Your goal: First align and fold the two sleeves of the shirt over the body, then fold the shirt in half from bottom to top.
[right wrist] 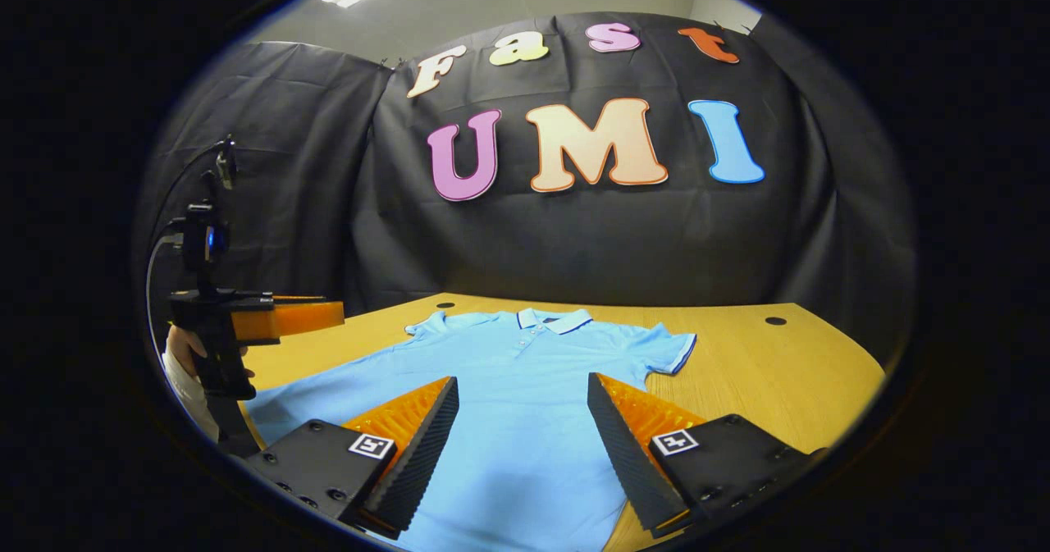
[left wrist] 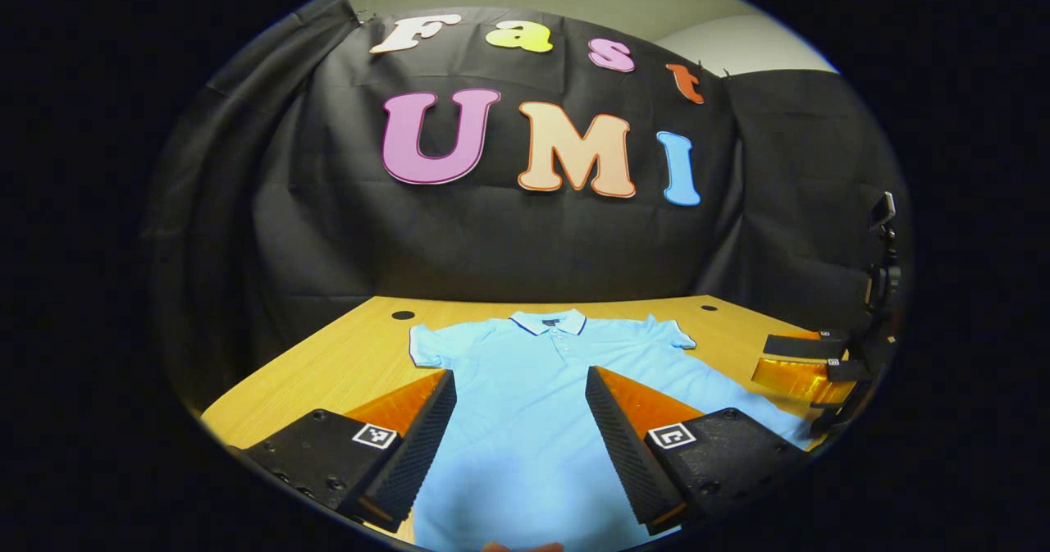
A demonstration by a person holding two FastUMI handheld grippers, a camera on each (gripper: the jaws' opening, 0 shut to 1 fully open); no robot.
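Shirt (left wrist: 525, 388): spread flat, collar toward the surface's (left wrist: 344, 347) far edge, sleeves out, unfolded.
Handling: likely light, limp, prone to wrinkle; pinch each sleeve at its cuff edge.
Left hand-held gripper (left wrist: 521, 408): released, jaws apart over the body.
Right hand-held gripper (right wrist: 522, 412): released, likewise.

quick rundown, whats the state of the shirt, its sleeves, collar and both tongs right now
shirt: flat on the table, front up, unfolded
sleeves: spread outward, not folded in
collar: folded down, at the far end
left tongs: open above the shirt, holding nothing
right tongs: open above the shirt, holding nothing
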